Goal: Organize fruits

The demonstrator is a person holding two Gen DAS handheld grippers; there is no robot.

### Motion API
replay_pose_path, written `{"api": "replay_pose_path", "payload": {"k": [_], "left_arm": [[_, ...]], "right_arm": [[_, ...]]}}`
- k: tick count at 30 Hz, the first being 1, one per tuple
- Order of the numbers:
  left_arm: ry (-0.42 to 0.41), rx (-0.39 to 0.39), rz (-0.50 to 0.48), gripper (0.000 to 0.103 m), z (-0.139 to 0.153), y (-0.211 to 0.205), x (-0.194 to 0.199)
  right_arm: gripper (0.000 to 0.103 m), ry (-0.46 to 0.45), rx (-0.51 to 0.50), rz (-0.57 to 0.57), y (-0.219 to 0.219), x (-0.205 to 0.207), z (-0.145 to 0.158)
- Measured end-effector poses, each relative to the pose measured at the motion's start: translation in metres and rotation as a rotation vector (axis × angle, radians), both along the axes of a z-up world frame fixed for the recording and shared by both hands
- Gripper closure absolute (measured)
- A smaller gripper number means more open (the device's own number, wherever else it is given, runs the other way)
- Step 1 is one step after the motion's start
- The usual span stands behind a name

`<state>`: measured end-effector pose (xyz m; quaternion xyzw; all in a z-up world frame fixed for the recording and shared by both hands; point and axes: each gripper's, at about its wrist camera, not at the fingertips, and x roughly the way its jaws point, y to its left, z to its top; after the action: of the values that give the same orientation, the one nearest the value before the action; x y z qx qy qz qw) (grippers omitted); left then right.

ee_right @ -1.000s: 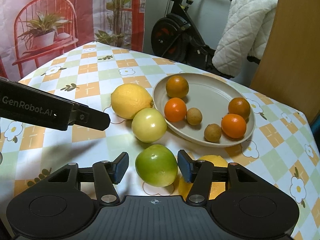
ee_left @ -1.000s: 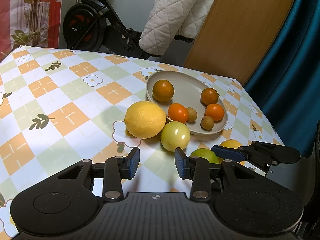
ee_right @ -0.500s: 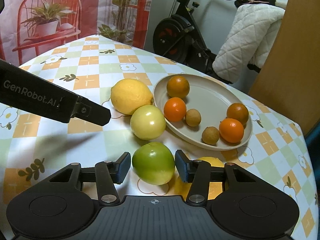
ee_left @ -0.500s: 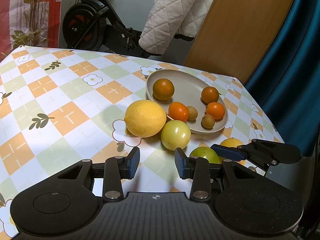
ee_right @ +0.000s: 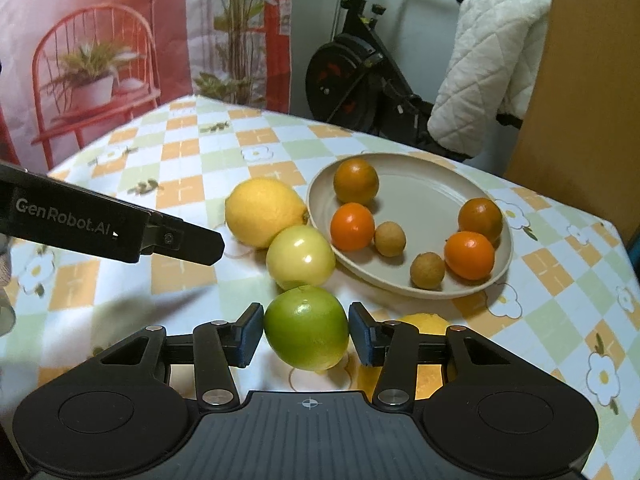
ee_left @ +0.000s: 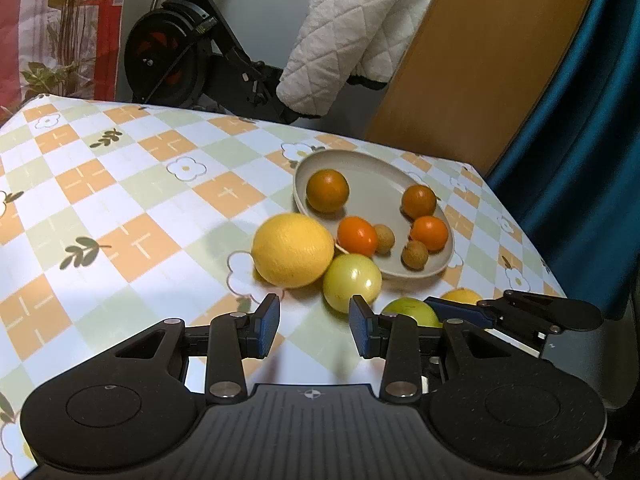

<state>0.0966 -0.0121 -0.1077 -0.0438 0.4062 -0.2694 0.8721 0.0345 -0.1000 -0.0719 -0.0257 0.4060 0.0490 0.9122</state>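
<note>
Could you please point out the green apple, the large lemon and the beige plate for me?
green apple [ee_right: 306, 328]: right wrist view, middle of its front face, between the right gripper's pads.
large lemon [ee_right: 262, 212]: right wrist view, centre of its rind.
beige plate [ee_right: 424, 204]: right wrist view, bare floor of the plate.

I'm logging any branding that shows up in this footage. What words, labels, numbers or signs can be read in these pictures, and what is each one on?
"GenRobot.AI" in pale letters on the black side of the left hand-held gripper, seen in the right wrist view.
No other readable text: the fruit, the plate, the checked tablecloth and the exercise bike show no legible words or numbers.
</note>
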Motion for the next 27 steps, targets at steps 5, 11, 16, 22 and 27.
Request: {"api": "replay_pose_path", "payload": {"k": [5,11,16,22,27], "left_arm": [[-0.012,-0.026,-0.02,0.063,0.007,-0.002,0.005],[-0.035,0.001,-0.074,0.063,0.009,-0.023,0.009],[-0.039,0.045,-0.124,0.063,0.0,-0.046,0.014],[-0.06,0.118,-0.152,0.063,-0.008,-0.066,0.02],[-0.087,0.17,-0.157,0.063,-0.012,-0.075,0.022]], "right_arm": [[0.06,-0.05,0.032,-0.011,-0.008,-0.001,0.012],[0.06,-0.101,0.048,-0.059,-0.03,-0.003,0.025],[0.06,-0.135,0.061,-0.12,-0.059,-0.003,0.03],[0.06,-0.145,0.091,-0.186,-0.091,-0.003,0.029],[0.06,-0.15,0.094,-0.194,-0.101,-0.005,0.027]]}}
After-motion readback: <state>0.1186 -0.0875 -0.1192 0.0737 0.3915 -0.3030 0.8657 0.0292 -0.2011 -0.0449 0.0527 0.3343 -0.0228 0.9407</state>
